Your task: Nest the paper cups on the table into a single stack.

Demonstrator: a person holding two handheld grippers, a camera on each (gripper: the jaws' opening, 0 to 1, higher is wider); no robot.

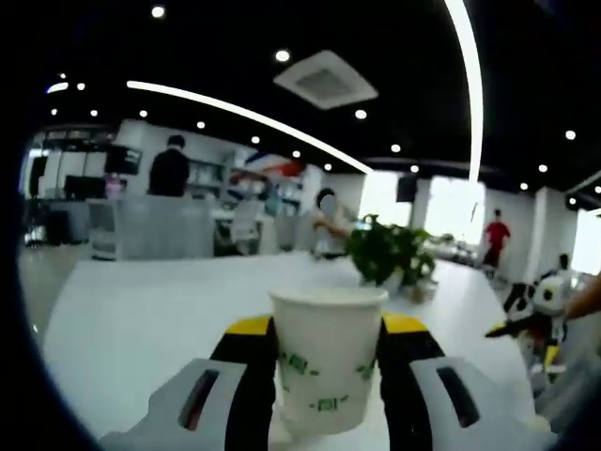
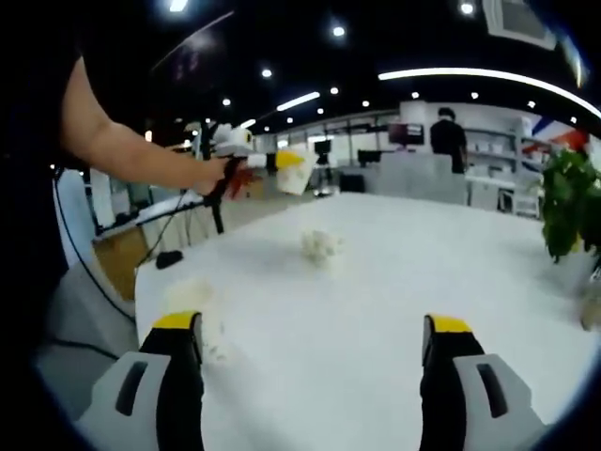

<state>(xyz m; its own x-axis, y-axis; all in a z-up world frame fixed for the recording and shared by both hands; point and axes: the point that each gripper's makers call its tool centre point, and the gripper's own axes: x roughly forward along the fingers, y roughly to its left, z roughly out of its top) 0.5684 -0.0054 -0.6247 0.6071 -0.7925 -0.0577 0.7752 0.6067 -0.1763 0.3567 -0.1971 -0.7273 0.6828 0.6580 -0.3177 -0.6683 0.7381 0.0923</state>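
A paper cup (image 1: 328,362) is held upright and clear of the table between the clenched jaws of the left gripper (image 1: 328,349), presumably for nesting. The right gripper (image 2: 311,338) is spread wide and holds nothing. Two more cups (image 2: 320,246) are seen lying on the white table (image 2: 423,272). Beyond, a potted plant (image 1: 390,254) and an open office are seen.

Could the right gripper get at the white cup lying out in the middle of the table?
Probably yes. The right gripper has its jaws wide apart with nothing between them, and only bare table lies between it and the cup.
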